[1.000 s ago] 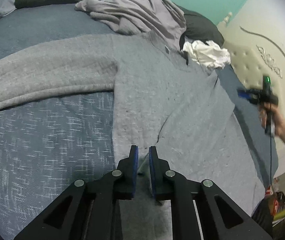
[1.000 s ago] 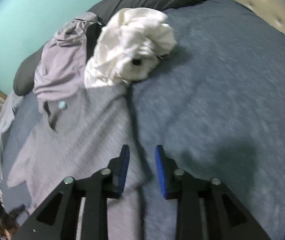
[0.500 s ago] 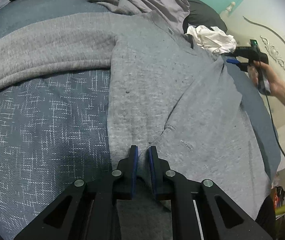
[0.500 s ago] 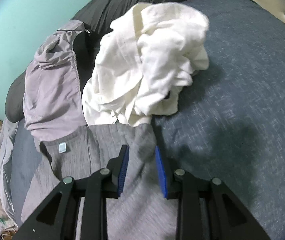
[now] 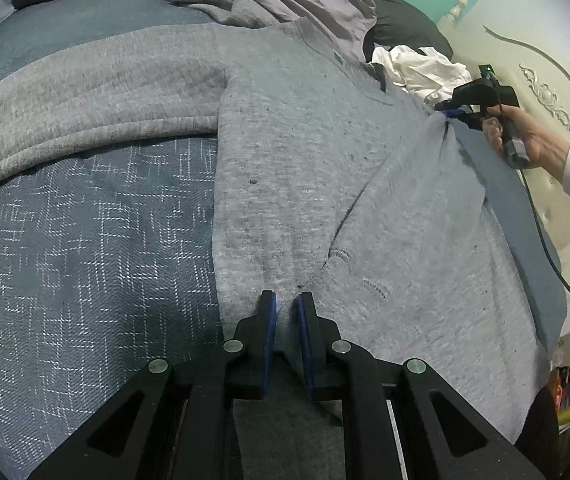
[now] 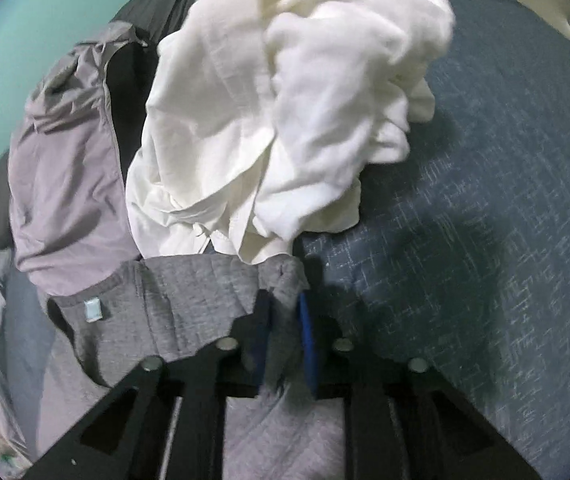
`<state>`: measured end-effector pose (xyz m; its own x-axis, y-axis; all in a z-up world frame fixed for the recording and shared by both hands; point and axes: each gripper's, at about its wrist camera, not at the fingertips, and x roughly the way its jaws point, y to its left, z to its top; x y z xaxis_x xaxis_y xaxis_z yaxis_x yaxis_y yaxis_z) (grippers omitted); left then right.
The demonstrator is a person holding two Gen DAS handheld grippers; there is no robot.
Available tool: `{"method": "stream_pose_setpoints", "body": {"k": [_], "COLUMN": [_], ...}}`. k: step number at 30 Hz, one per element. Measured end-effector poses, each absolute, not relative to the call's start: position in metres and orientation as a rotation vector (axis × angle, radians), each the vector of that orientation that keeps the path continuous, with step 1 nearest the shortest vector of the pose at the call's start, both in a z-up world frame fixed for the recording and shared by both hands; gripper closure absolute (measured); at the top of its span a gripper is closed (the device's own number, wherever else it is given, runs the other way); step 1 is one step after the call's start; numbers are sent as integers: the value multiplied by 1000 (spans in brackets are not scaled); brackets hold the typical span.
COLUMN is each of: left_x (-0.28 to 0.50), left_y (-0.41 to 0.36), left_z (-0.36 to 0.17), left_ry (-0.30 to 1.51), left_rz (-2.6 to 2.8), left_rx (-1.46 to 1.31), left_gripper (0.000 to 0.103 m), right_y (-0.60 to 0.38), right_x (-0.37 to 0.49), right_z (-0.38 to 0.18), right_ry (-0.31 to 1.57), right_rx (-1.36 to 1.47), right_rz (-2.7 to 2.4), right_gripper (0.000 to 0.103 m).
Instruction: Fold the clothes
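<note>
A grey sweatshirt (image 5: pixel 305 160) lies spread on the bed, one sleeve stretched out to the left. My left gripper (image 5: pixel 285 300) is shut on a fold of its lower edge. In the left wrist view a hand (image 5: pixel 533 140) holds my right gripper (image 5: pixel 451 114) at the sweatshirt's far shoulder, where the cloth puckers. In the right wrist view the right gripper (image 6: pixel 285 300) has its jaws closing, with the grey shoulder fabric (image 6: pixel 189 300) bunched between the blue pads, beside the collar label.
A crumpled white garment (image 6: pixel 277 120) lies just beyond the right gripper, touching the sweatshirt's shoulder. A lilac garment (image 6: pixel 65 180) and a dark pillow (image 5: pixel 401 16) lie behind the collar. Blue patterned bedspread (image 5: pixel 85 240) surrounds the sweatshirt; a cream headboard (image 5: pixel 545 92) stands at the right.
The right gripper travelled across the bedspread to the sweatshirt's shoulder by the white garment and closed on the cloth. The left gripper sank a little, still gripping the lower edge.
</note>
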<state>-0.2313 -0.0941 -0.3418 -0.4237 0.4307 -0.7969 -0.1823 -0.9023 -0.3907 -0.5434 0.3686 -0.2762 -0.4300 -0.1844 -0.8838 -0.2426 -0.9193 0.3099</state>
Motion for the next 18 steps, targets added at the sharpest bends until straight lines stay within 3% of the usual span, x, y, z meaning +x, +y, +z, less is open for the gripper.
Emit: {"method": "stream_pose_setpoints", "body": {"k": [3,6,11,15,18], "left_x": [-232,-232,-232,-232,-232], "left_y": [-94,-92,-90,-89,-89], "left_z": [-343,-343,-343,-342,-343], "left_ry": [-346,-338,-328,-319,-321], "left_rz": [2350,2351,2354,2357,2355], "left_rx": [-1425,-1426,-1428,-1428,-1429], "left_gripper": [91,90,90,90,90], "right_y": [358,339,320,285,284], "right_x": [-548,-555,-565,-573,-577], "right_z": [-271,-264,-258,-262,-254], "right_ry": [485,221,98,-347,-304], "right_rx": [-1636,-1624,-1629,-1655,-1626], "right_rz": [2583,2609,2645,2608,2636], "right_gripper": [96,97,97,98,98]}}
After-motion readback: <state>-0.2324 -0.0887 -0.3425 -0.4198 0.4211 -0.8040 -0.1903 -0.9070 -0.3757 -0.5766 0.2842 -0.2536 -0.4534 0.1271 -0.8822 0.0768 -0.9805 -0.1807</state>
